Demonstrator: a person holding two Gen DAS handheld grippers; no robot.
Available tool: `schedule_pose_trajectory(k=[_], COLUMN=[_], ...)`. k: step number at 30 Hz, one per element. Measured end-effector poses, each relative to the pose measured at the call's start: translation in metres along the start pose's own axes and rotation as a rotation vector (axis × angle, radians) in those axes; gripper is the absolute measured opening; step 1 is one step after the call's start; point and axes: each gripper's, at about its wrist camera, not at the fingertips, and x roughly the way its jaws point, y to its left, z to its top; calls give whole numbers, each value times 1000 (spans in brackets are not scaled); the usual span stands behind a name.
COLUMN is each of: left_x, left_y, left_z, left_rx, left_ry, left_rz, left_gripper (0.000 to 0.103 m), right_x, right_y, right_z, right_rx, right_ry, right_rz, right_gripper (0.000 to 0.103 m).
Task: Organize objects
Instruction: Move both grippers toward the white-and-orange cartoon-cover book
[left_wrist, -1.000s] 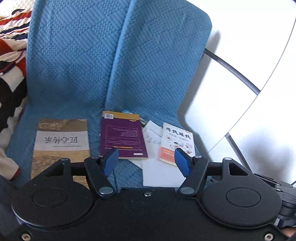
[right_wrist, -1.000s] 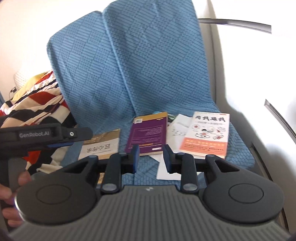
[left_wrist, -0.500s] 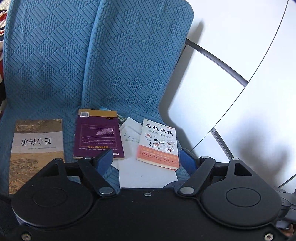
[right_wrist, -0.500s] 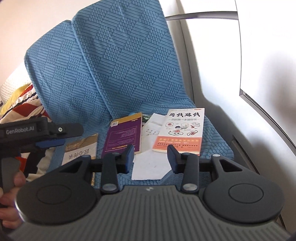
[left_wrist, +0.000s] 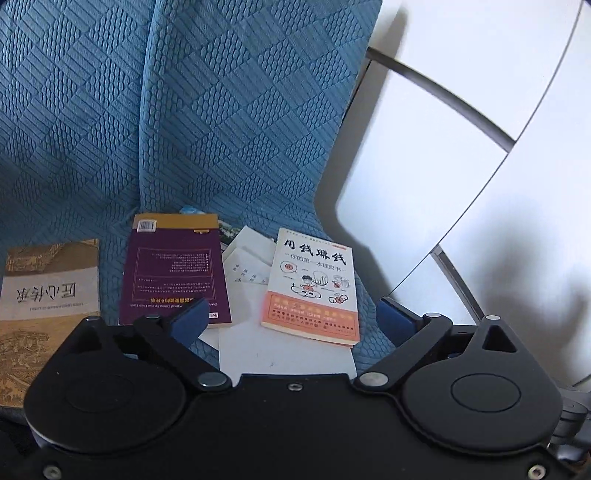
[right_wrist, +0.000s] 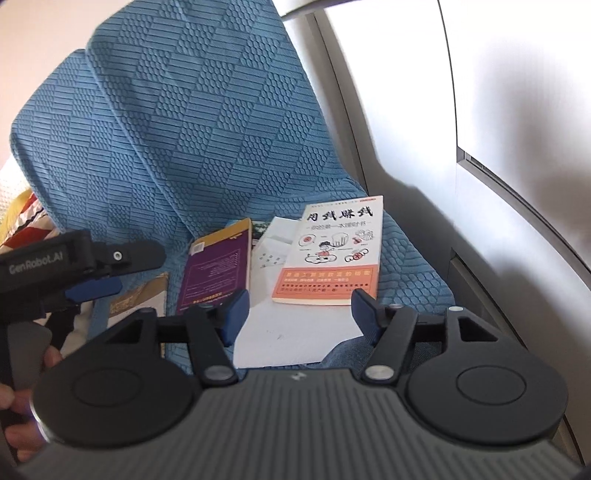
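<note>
Left wrist view: the left gripper (left_wrist: 291, 319) is spreading wide, grasping nothing, above the orange book (left_wrist: 314, 284) lying on white paper (left_wrist: 284, 350) on the blue seat (left_wrist: 221, 110), right of the purple book (left_wrist: 173, 269)

Right wrist view: the right gripper (right_wrist: 299, 314) is also opening, empty, near that orange book (right_wrist: 332, 251)

- Left gripper (left_wrist: 291, 319): angled downward, blue pads spread wide, jaws opening, nothing between them.
- Right gripper (right_wrist: 299, 312): angled downward, jaws partly apart and opening, nothing gripped.
- Hand (right_wrist: 14, 410): wrapped around the left gripper's handle.
</note>
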Motion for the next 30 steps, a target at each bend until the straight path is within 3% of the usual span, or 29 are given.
schedule_pose_trajectory(k=[7,17,26,30], left_x=[41,102,163,189], left_y=[-10,7,45,53], left_z=[-1,0,-7,-10], left_rx=[49,-38,-159,-195], left_ry=[32,81,159,208], left_rz=[-9,-15,-82,-125], left_gripper=[96,96,78,69], right_x=[35,80,130,150], right_y=[-26,-54,-74,-86], right_z=[4,18,24,22], right_rx=[65,130,193,253], right_ry=[74,144,210,254], right_rz=[12,34,11,6], right_gripper=[64,64,63,55])
